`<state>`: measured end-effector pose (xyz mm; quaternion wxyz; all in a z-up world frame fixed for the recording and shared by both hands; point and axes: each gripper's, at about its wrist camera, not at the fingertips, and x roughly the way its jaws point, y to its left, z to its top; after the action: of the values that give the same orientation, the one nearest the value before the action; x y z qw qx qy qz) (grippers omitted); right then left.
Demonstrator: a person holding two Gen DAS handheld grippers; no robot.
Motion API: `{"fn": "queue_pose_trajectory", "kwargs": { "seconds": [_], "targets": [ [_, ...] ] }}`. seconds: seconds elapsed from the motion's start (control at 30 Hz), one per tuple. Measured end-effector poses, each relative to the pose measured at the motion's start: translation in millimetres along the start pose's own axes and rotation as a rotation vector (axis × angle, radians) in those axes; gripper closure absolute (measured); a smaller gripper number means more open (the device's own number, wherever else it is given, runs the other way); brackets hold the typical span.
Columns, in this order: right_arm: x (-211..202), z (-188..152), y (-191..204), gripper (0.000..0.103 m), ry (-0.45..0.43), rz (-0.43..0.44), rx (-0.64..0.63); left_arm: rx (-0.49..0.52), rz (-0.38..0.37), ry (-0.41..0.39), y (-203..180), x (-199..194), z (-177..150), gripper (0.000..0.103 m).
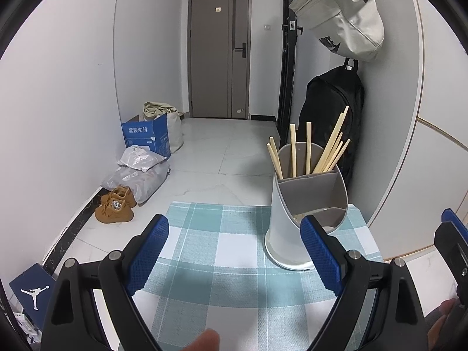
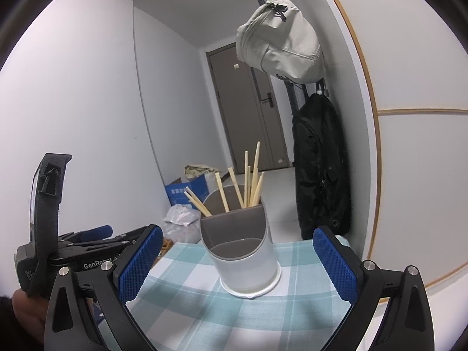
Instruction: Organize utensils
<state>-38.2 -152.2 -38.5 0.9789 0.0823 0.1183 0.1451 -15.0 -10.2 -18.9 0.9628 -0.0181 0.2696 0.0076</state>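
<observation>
Left tongs (image 1: 234, 259) view alone shows brown shoes (image 1: 115, 207).

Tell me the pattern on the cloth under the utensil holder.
The tablecloth is a teal-and-white check, clearest in the left wrist view.

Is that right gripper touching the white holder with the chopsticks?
Apart. The right wrist view shows the right gripper wide open, checked cloth visible between each blue pad and the holder.
</observation>
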Motion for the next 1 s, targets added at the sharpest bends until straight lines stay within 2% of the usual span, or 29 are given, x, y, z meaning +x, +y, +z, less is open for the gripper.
{"fn": "queue_pose_trajectory", "kwargs": {
  "seconds": [0.13,0.4,0.73,1.0],
  "targets": [
    [0.0,-1.5,0.4,0.000,0.008,-0.001,0.002,-0.005,0.018,-0.022,2.8,-2.4,1.1,0.014],
    [-0.3,-1.6,-0.3,0.000,0.013,-0.003,0.008,-0.012,0.015,-0.007,3.6,0.1,0.0,0.014],
    [-0.6,-2.5,1.5,0.000,0.015,-0.006,0.004,-0.004,0.015,-0.040,1.8,-5.9,0.7,0.014],
    [2.5,-4.2,-1.2,0.000,0.030,-0.007,0.027,-0.002,0.009,-0.027,2.4,-5.2,0.5,0.014]
  ]
}}
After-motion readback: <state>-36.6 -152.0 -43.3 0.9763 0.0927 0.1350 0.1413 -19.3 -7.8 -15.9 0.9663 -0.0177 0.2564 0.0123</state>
